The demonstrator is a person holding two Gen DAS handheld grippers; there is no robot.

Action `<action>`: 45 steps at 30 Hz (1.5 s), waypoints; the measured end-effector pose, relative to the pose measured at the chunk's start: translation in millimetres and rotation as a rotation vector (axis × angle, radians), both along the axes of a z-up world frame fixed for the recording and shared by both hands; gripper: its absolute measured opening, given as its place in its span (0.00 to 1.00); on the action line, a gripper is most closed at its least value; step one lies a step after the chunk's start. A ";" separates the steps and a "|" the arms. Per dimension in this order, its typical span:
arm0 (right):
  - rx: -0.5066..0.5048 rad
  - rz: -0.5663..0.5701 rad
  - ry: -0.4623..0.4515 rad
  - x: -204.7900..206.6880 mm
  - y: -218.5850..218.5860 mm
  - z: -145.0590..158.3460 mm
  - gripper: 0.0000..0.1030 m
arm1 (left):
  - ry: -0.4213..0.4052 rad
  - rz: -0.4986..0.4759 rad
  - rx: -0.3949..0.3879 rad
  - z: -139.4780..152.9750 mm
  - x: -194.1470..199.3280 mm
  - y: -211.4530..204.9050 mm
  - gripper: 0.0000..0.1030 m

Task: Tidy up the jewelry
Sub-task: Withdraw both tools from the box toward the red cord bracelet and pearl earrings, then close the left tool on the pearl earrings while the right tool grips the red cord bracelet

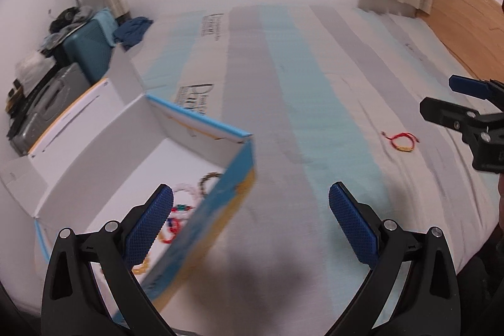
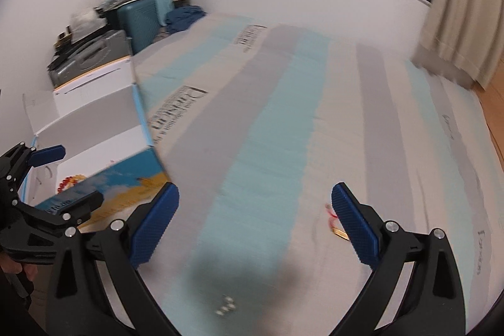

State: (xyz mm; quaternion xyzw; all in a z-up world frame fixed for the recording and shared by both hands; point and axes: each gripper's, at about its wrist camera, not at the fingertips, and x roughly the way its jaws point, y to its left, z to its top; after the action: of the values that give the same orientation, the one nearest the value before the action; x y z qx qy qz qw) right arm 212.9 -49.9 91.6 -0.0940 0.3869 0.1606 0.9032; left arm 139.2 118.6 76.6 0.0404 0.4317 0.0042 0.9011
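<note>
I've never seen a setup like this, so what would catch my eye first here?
Probably the open box at the left of the striped bed, with beaded bracelets lying inside it. Next, a lone red bracelet out on the sheet to the right. Framing it all, the left gripper and right gripper both stand wide open, empty.

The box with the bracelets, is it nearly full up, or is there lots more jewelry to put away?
Mostly done, it seems. Several bead bracelets already lie inside the box. Nothing is in hand: the left tool and the right tool are both open and empty. What is left in view is one red string bracelet lying on the striped bed sheet, plus something small and blurry near the right tool.
</note>
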 end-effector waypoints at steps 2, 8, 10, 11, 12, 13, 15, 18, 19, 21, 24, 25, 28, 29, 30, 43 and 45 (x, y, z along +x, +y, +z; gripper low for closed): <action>-0.009 -0.027 0.006 4.3 -17.9 -2.9 0.91 | 0.004 -0.018 -0.008 -2.2 2.7 -12.3 0.94; -0.023 -0.078 0.021 13.9 -57.4 -15.8 0.91 | 0.021 -0.062 -0.037 -14.8 5.4 -47.2 0.94; -0.032 -0.096 0.027 15.4 -70.0 -22.1 0.91 | 0.033 -0.073 -0.057 -22.7 2.9 -56.6 0.94; -0.032 -0.104 0.032 17.5 -76.5 -25.7 0.91 | 0.036 -0.077 -0.063 -26.0 0.4 -61.0 0.94; -0.030 -0.109 0.034 18.8 -81.4 -28.8 0.91 | 0.040 -0.080 -0.068 -30.5 -2.9 -66.0 0.94; -0.031 -0.122 0.040 21.9 -88.9 -33.5 0.91 | 0.044 -0.089 -0.071 -35.9 -6.4 -72.5 0.94; -0.033 -0.136 0.054 27.4 -99.3 -41.7 0.91 | 0.058 -0.114 -0.077 -48.0 -14.0 -85.7 0.94; -0.044 -0.148 0.068 32.5 -109.5 -52.7 0.91 | 0.081 -0.159 -0.078 -66.4 -24.0 -104.3 0.94; -0.046 -0.149 0.071 33.4 -110.4 -54.7 0.91 | 0.089 -0.171 -0.076 -71.3 -26.2 -108.9 0.94; -0.053 -0.151 0.075 36.0 -114.4 -60.6 0.91 | 0.107 -0.192 -0.069 -81.9 -29.9 -117.8 0.94; -0.055 -0.153 0.082 40.0 -118.2 -67.9 0.91 | 0.119 -0.214 -0.080 -95.7 -37.6 -127.7 0.94; -0.056 -0.154 0.083 40.9 -118.7 -69.6 0.91 | 0.121 -0.219 -0.078 -98.0 -39.3 -129.6 0.94; -0.057 -0.157 0.090 43.6 -123.6 -76.4 0.91 | 0.125 -0.238 -0.076 -106.0 -42.2 -136.6 0.94; -0.058 -0.159 0.094 45.1 -125.4 -79.5 0.91 | 0.127 -0.239 -0.079 -107.8 -42.2 -138.1 0.94; -0.058 -0.163 0.098 46.7 -127.1 -82.3 0.91 | 0.131 -0.242 -0.086 -110.8 -42.7 -140.1 0.94; -0.102 -0.123 0.154 72.5 -135.3 -120.9 0.85 | 0.168 -0.312 -0.147 -144.1 -40.5 -159.7 0.85; -0.115 -0.107 0.169 78.3 -133.9 -127.3 0.83 | 0.190 -0.319 -0.151 -151.7 -38.2 -161.7 0.81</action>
State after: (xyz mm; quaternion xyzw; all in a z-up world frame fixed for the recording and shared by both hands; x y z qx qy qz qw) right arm 291.2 -183.8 -35.7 -0.1109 0.4745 0.0971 0.8678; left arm 101.1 -43.1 -75.1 0.0406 0.5018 -0.1750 0.8461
